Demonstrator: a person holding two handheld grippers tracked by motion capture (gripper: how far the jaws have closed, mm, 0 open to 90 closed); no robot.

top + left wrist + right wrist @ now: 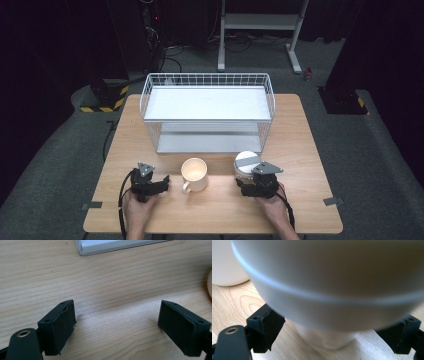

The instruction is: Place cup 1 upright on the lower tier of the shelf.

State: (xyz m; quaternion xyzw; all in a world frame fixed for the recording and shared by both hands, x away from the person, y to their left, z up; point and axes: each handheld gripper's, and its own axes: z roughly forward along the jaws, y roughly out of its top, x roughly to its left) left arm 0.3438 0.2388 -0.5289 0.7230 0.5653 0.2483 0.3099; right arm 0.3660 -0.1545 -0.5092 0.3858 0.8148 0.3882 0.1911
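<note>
A: Right, high view first. What sits where?

B: A light wooden worktop [300,210] carries a white wire rack [207,112] with two shelves across the upper middle of the frame. Below the rack, centre, stands a cream mug [194,174], handle turned toward the bottom edge. Just right of it is a white bowl [246,166] with a grey and white top. The right claw [250,184] sits at the bowl's lower edge, and the left claw [162,183] rests lower left of the mug, near it but apart.

A: And the left gripper view?

B: The left claw [117,323] stands spread wide over bare wood, nothing between its jaws. A corner of the rack's bottom shelf [112,246] shows at the top, and a sliver of the mug [210,283] at the right edge.

A: Right gripper view?

B: The bowl [332,282] looms across most of the frame, blurred by closeness, its narrower foot [324,338] low in the middle. The right claw [329,333] is spread, a jaw on either side of that foot; whether the pads touch it I cannot tell, though they look clear of it. The mug [227,262] shows at upper left.

A: So which step is this?

B: I'd judge it the approach to a grasp on the bowl. Next the right claw needs to settle around the bowl and pinch firmly before any lift; the rack looks the likely destination.
</note>
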